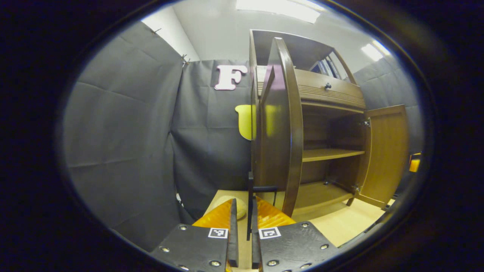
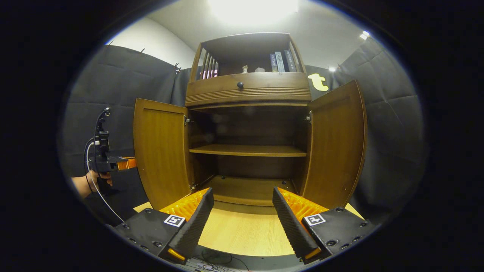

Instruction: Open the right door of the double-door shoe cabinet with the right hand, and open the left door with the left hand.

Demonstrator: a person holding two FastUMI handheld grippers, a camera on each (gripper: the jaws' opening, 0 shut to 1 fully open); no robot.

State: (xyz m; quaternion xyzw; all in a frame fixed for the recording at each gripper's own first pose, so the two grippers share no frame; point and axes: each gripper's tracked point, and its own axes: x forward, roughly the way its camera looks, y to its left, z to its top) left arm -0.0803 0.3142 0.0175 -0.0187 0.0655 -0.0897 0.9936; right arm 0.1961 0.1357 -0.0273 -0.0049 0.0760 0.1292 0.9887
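The brown shoe cabinet stands with both doors swung wide. In the right gripper view the left door and right door flank the bare inner shelf. My right gripper is open in front of the cabinet, touching nothing. In the left gripper view the left door shows edge-on and the right door stands open beyond it. My left gripper is shut on the thin dark handle of the left door. A hand holds that gripper at the left door's outer face.
A drawer with a round knob sits above the doors, and books stand on the top shelf. The cabinet rests on a light wooden platform. Black cloth walls close in on both sides. Cables lie at the platform's near edge.
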